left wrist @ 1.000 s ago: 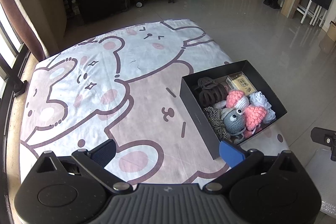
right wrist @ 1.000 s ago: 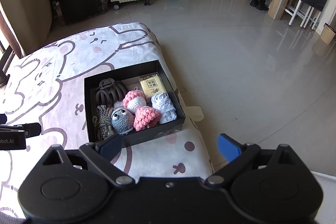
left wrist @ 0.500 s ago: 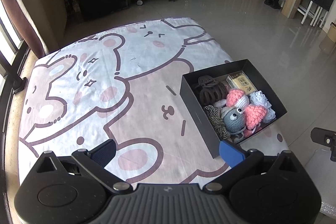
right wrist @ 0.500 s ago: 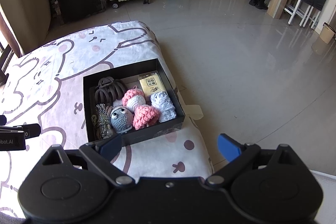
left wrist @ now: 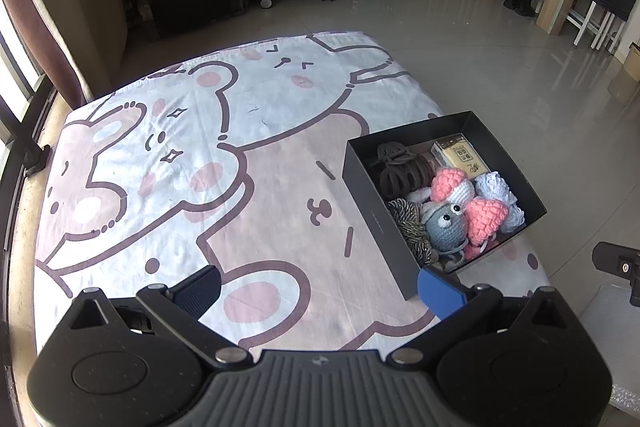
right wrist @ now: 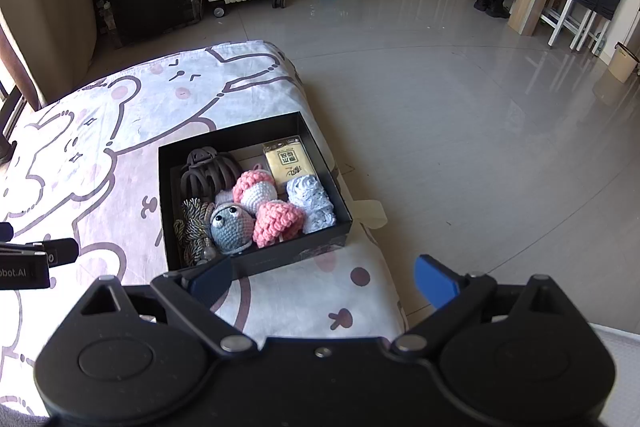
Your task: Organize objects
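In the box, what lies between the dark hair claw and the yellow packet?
In the right wrist view, only bare box floor lies between the hair claw and the yellow packet.

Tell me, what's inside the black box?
The black box holds a brown hair claw, yellow packet, grey crochet mouse, two pink crochet mushrooms, pale blue crochet pieces and braided cord. Anything beneath them is hidden.

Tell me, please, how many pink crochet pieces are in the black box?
2. A pink-and-white one sits mid-box, beside the brown hair claw; an all-pink one lies by the near wall of the black box, right of the grey toy. More may be buried.
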### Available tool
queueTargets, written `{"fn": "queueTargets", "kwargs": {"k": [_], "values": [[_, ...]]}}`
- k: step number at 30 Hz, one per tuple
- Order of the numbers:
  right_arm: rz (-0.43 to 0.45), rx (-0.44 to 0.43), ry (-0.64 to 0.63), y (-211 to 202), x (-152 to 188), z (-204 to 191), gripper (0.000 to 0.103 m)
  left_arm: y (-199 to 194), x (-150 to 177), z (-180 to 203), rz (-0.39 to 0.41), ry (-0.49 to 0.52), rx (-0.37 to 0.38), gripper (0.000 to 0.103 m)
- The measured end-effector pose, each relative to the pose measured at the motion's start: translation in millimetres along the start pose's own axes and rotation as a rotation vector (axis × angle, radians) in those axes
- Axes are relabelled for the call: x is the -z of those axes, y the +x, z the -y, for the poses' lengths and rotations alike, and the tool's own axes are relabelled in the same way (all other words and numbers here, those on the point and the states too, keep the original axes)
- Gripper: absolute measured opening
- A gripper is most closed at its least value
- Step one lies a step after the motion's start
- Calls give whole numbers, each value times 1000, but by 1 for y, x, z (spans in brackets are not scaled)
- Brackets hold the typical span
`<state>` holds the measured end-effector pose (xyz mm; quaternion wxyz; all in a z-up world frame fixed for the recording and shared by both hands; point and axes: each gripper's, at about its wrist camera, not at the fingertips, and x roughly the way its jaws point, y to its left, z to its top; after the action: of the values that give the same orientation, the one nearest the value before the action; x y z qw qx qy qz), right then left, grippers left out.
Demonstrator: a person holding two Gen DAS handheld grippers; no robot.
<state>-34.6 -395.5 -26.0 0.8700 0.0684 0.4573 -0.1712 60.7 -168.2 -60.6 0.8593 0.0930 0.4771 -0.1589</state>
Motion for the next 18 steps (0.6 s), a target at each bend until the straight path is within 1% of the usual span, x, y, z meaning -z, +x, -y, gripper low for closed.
{"fn": "queueTargets", "kwargs": {"k": [18], "values": [[0,0,0,0,0,0,98,1,0,0,-6,1,2,103]]}}
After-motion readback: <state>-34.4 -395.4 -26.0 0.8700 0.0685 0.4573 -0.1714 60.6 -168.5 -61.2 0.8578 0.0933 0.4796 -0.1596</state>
